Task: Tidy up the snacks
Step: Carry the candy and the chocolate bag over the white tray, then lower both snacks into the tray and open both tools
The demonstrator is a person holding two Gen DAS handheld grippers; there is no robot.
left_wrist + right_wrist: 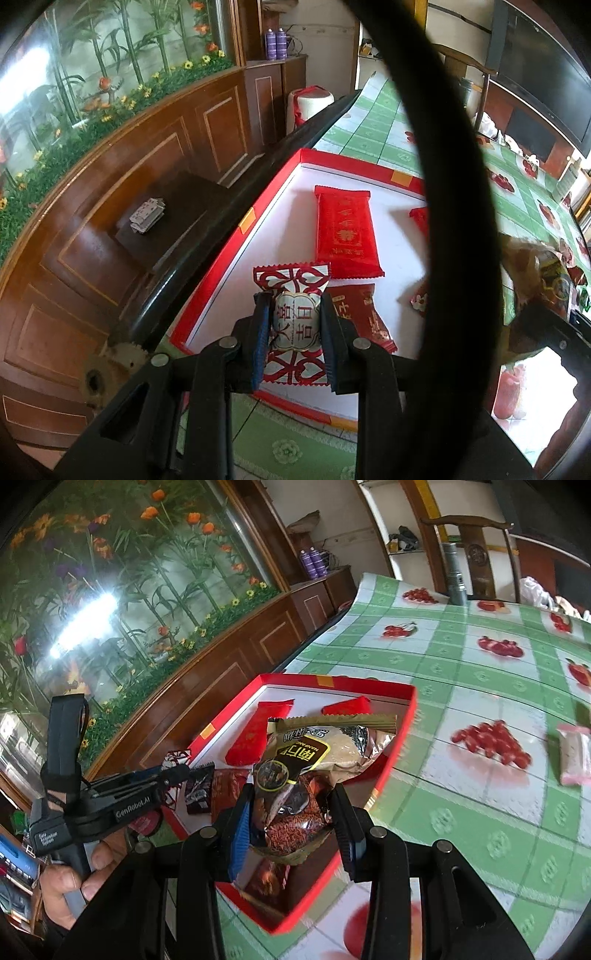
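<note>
Left gripper [295,325] clamped on a white-and-red patterned candy [293,321], over the red shallow cardboard box's [221,266] near edge | right gripper [291,812] squeezing a crinkly brown-and-gold snack packet [295,771] above that box's near-right corner | red flat packet [345,232] lying inside.

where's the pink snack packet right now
In the right wrist view, the pink packet lies on the green tablecloth at the far right, outside the red box, beside a printed cherry cluster.
</note>
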